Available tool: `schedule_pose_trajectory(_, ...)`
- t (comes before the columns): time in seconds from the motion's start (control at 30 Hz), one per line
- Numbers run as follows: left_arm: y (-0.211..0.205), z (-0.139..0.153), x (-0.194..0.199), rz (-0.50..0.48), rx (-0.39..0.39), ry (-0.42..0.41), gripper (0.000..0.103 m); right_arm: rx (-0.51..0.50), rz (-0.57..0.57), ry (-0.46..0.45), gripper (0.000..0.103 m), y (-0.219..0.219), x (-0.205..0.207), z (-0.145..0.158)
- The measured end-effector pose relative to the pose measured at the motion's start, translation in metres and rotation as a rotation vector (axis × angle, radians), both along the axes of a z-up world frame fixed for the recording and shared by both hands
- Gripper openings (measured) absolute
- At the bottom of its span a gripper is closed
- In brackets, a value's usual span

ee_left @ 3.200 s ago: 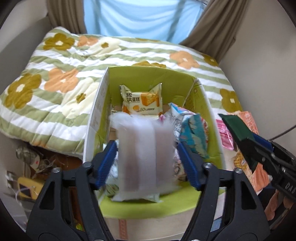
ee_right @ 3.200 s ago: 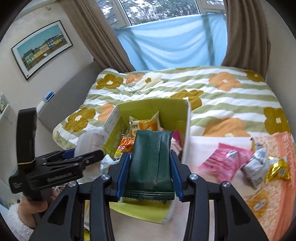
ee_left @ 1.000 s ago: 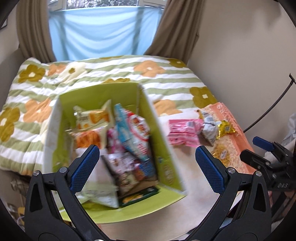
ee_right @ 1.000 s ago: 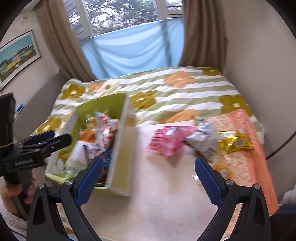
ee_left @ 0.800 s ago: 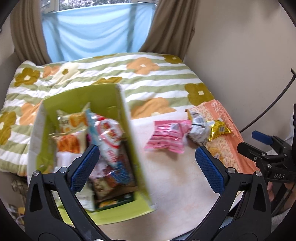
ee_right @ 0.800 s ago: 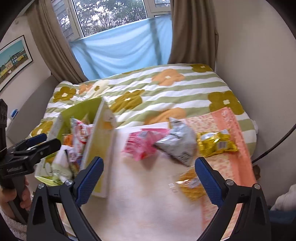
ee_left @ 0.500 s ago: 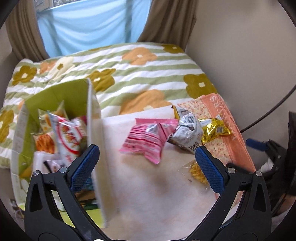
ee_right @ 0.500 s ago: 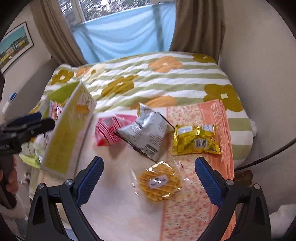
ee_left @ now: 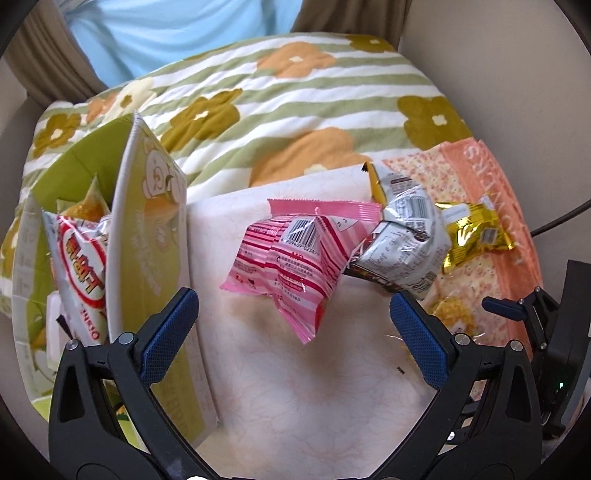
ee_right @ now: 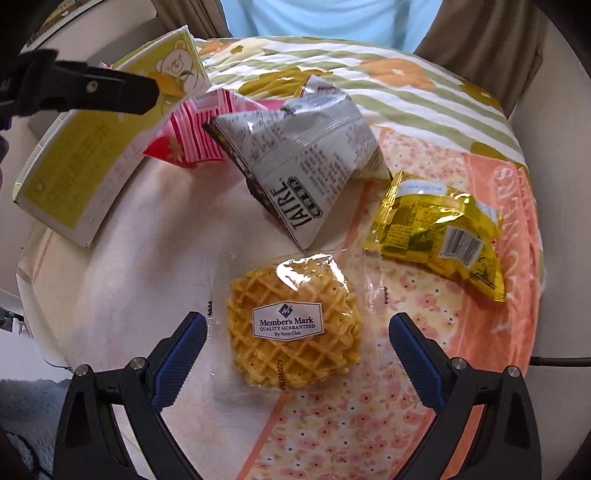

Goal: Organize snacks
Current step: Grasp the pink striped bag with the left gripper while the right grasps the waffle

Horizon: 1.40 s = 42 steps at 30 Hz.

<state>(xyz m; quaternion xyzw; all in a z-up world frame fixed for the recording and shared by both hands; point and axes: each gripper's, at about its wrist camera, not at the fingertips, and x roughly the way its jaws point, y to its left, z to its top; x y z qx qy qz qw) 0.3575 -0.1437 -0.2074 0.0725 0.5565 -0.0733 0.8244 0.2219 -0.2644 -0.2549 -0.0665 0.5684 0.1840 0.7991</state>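
Seen from the right wrist, the right gripper has its blue-padded fingers spread wide and empty, one on each side of a clear-wrapped waffle that lies flat between them without touching either pad. Seen from the left wrist, the left gripper is likewise wide open and holds nothing, poised over bare white surface with the pink packet at 12 o'clock from its tips. Four loose snacks lie on the desk: one waffle, one grey foil bag at 12 o'clock from the waffle, one gold packet at 2 o'clock, and the one pink striped packet, whose edge is tucked under the grey bag at 10 o'clock. A single yellow-green box stands at the 9 o'clock edge of the desk, just beside the left gripper's left finger, and holds several more packets upright, a red-and-white one foremost; their full count cannot be told. The desk's cover is white on one half and an orange flowered cloth on the other. Behind it at 12 o'clock lies a bed with a green-striped flowered quilt, then brown curtains framing a pale blue sheet, with plain cream walls at the sides.
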Motion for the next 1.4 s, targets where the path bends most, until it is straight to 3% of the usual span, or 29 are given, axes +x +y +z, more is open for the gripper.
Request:
schedule_pose_trajectory(0.23, -0.001, -0.022, 0.018, -0.051, 0.076, 0.065, 0.103, -0.073, 0.042, 0.003, 0.098, 0.015, -0.004, -0.025)
schedule_pose_trajectory(0.47, -0.006, -0.049, 0.035, -0.145, 0.139, 0.154, 0.103, -0.045, 0.028, 0.011, 0.1, 0.015, -0.009, -0.032)
schedule_pose_trajectory(0.67, -0.016, -0.066, 0.046, -0.217, 0.196, 0.18, 0.103, -0.018, 0.015, -0.021, 0.083, 0.006, -0.021, -0.027)
schedule_pose_trajectory(0.83, -0.019, -0.08, 0.057, -0.254, 0.205, 0.209, 0.102, -0.016, 0.004, -0.014, 0.083, 0.005, -0.016, -0.023)
schedule_pose_trajectory(1.07, -0.023, -0.093, 0.057, -0.257, 0.197, 0.25, 0.069, -0.004, -0.014, -0.007, 0.077, 0.006, -0.006, -0.021)
schedule_pose_trajectory(1.4, -0.008, -0.076, 0.037, -0.164, 0.11, 0.257, 0.064, 0.022, -0.043, -0.008, 0.072, -0.003, -0.006, -0.014)
